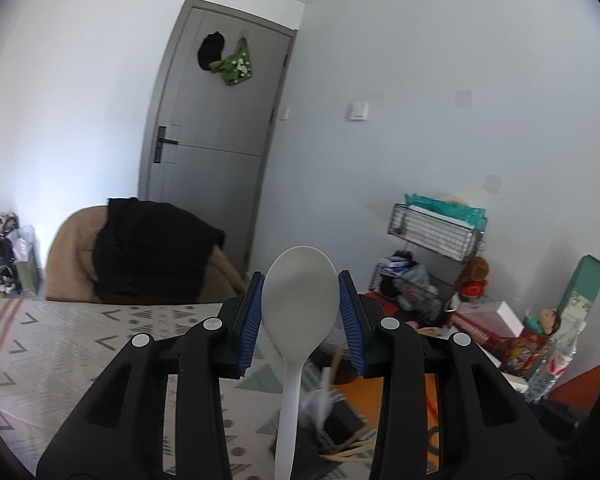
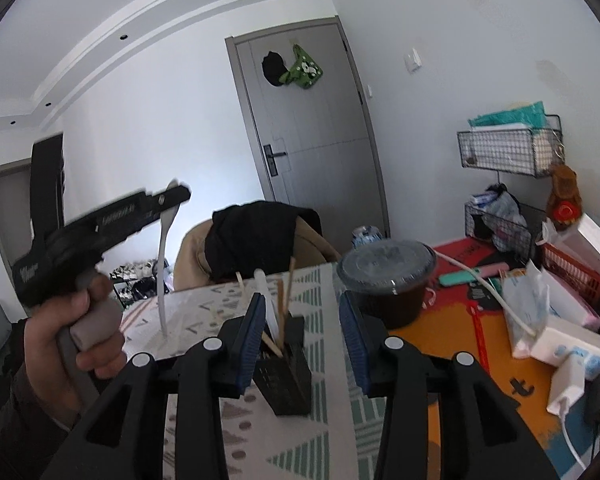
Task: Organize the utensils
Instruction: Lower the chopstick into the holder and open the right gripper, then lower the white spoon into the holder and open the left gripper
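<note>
My left gripper (image 1: 301, 292) is shut on a white plastic spoon (image 1: 300, 292), gripping its bowl between the blue pads, with the handle hanging down toward the table. In the right wrist view the same left gripper (image 2: 172, 194) is raised at the left, and the spoon (image 2: 163, 264) hangs from it above the patterned table (image 2: 204, 308). My right gripper (image 2: 302, 320) is open and empty. Just beyond it stands a black utensil holder (image 2: 286, 376) with chopsticks (image 2: 288, 292) and a white utensil in it. The holder also shows blurred in the left wrist view (image 1: 340, 420).
A dark lidded takeaway bowl (image 2: 388, 280) stands to the right of the holder on the table. A chair with a black garment (image 2: 260, 240) is behind the table. Wire baskets (image 2: 508, 152), boxes, bags and a white cable (image 2: 496, 296) crowd the right side.
</note>
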Demonstrator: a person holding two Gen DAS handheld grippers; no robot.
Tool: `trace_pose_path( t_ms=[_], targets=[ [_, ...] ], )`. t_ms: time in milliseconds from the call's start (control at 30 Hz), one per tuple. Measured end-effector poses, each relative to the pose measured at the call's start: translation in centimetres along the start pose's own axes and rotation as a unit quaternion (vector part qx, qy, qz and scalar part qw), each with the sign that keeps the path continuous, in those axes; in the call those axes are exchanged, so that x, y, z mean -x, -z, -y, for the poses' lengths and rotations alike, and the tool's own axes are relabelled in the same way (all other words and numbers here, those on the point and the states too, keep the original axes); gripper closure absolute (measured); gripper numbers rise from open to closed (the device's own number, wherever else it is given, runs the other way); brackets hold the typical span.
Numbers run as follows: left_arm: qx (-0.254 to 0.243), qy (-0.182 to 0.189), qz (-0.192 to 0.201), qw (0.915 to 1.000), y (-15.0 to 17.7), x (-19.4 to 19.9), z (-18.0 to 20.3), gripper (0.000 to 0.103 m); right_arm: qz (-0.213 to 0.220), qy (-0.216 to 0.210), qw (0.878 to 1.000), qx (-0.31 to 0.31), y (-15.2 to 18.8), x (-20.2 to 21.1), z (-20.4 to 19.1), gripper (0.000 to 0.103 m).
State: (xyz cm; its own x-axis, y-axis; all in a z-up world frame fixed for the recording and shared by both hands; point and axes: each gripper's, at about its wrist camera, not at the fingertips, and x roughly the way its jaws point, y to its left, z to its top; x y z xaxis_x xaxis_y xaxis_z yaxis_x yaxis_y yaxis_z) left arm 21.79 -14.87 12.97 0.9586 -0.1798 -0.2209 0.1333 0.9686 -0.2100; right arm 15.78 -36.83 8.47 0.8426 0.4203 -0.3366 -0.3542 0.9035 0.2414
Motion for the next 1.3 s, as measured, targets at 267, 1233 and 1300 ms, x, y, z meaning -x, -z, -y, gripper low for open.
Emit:
trace_pose_path(
  t_ms=[267, 1233, 1300],
  targets=[
    [0.023, 0.045, -0.008, 0.9987, 1.3, -1.3, 2.1, 0.066, -0.027, 0.024, 0.999, -0.021, 3.3, 1.4, 2.1, 0.064],
    [-0.016, 0.034, 0.093, 0.9950, 2.9, -1.6, 3.1, 0.066, -0.069, 0.053, 0.994, -0.069, 8.0, 1.2, 6.4, 0.064],
    [-0.012, 0.038, 0.092, 0.9950, 2.9, -2.2, 2.9, 0.066, -0.070, 0.056, 0.994, -0.067, 8.0, 1.2, 6.4, 0.064]
  ],
)
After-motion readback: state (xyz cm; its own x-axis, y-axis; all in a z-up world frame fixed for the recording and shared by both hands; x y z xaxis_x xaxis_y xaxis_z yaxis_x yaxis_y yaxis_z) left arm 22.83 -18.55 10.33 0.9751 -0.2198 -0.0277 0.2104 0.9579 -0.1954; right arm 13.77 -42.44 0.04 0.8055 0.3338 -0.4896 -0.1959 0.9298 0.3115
